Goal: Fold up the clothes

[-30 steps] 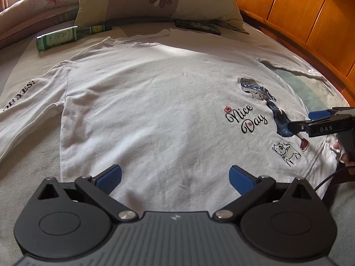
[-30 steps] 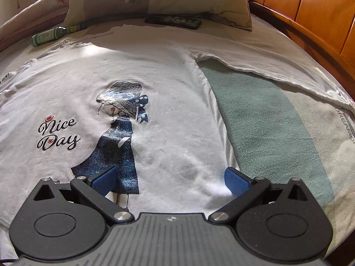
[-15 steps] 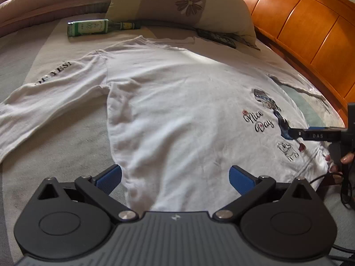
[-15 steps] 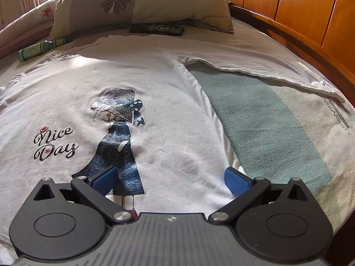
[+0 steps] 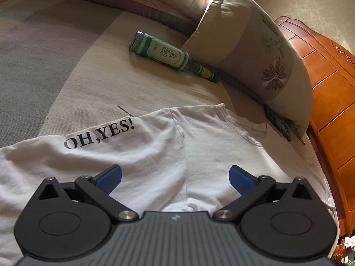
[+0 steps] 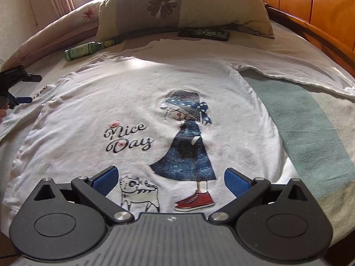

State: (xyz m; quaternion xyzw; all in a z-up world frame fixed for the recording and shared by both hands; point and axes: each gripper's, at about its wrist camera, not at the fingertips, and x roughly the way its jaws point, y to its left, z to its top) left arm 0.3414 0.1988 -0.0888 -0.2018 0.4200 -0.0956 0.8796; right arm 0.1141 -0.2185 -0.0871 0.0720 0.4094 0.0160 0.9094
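Note:
A white long-sleeved shirt [image 6: 137,102] lies spread flat on the bed, print side up, with "Nice Day" lettering, a girl in a blue dress and a small cat. My right gripper [image 6: 169,180] hovers open over the hem, above the cat and the red shoe. In the left wrist view the shirt [image 5: 155,150] shows its shoulder seam and the sleeve printed "OH,YES!". My left gripper [image 5: 175,178] stands open just above that shoulder seam, nothing between its fingers. The same left gripper [image 6: 18,88] appears at the far left edge of the right wrist view, beside the sleeve.
A green glass bottle [image 5: 170,55] lies on the bedsheet [image 5: 66,71] past the shoulder, its neck toward a floral pillow [image 5: 255,51]. A dark flat pack [image 6: 204,33] rests by the collar. The wooden headboard [image 6: 310,6] runs along the right. A quilt [image 6: 66,26] is bunched at the back left.
My left gripper has swung left from the shirt's hem up to the shoulder and sleeve. My right gripper has pulled back toward the hem, so more of the print shows. Both stay open.

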